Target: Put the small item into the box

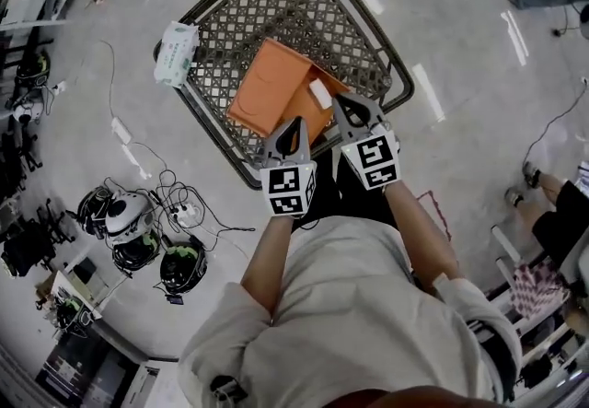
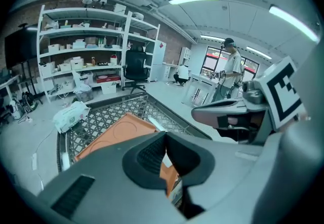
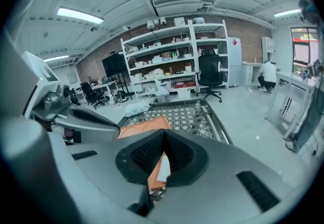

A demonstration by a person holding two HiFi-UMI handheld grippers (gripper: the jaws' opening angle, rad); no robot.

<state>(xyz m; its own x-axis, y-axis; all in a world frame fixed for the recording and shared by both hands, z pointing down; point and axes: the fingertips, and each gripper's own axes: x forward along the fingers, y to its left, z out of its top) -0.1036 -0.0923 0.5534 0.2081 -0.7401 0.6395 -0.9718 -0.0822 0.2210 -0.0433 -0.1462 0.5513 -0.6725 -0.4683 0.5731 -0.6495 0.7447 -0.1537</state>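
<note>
A flat orange box (image 1: 276,88) lies in a wire basket (image 1: 276,1) on the floor. A small white item (image 1: 320,93) rests on the box's right part. My left gripper (image 1: 293,130) hangs over the box's near edge, jaws together with nothing between them. My right gripper (image 1: 346,105) is just right of the white item and a little above it, also shut and empty. In the left gripper view the box (image 2: 114,134) and the item (image 2: 154,125) lie beyond the closed jaws (image 2: 164,136). The right gripper view shows the box (image 3: 144,124) past its closed jaws (image 3: 164,134).
A white wipes packet (image 1: 175,53) sits on the basket's left rim. Helmets (image 1: 129,217) and cables lie on the floor at the left. A seated person's legs (image 1: 557,208) are at the right. Shelves (image 2: 86,51) and an office chair (image 2: 134,66) stand beyond the basket.
</note>
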